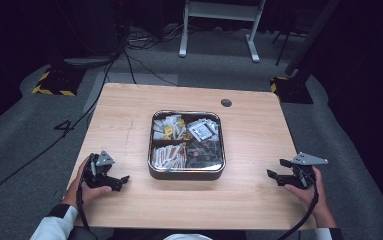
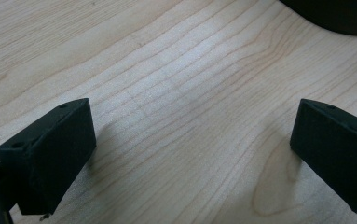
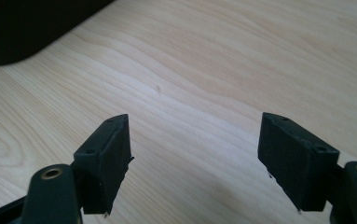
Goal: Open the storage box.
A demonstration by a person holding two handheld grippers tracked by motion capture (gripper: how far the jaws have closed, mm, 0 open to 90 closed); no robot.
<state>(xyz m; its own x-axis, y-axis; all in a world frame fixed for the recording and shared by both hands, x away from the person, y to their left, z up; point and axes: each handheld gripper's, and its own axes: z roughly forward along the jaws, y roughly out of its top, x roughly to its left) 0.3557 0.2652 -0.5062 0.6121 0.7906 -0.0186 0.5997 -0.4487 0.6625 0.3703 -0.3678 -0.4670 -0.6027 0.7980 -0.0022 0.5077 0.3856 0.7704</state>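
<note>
A square metal tray (image 1: 186, 173) sits in the middle of the wooden table, split into compartments that hold several small packets and dark pieces. My left gripper (image 1: 120, 182) rests on the table to the tray's left, held in a hand. Its jaws stand wide apart over bare wood (image 2: 192, 140), nothing between them. My right gripper (image 1: 276, 170) rests to the tray's right, also hand-held. Its jaws are spread over bare wood (image 3: 195, 144) and hold nothing. A dark corner of the tray (image 2: 339, 16) shows at the top right of the left gripper view.
The wooden table (image 1: 129, 105) has a round cable hole (image 1: 226, 103) near its far edge. Grey carpet surrounds it, with cables (image 1: 129, 55) and a white desk frame (image 1: 219, 25) beyond. A dark tray edge (image 3: 17, 32) sits top left in the right gripper view.
</note>
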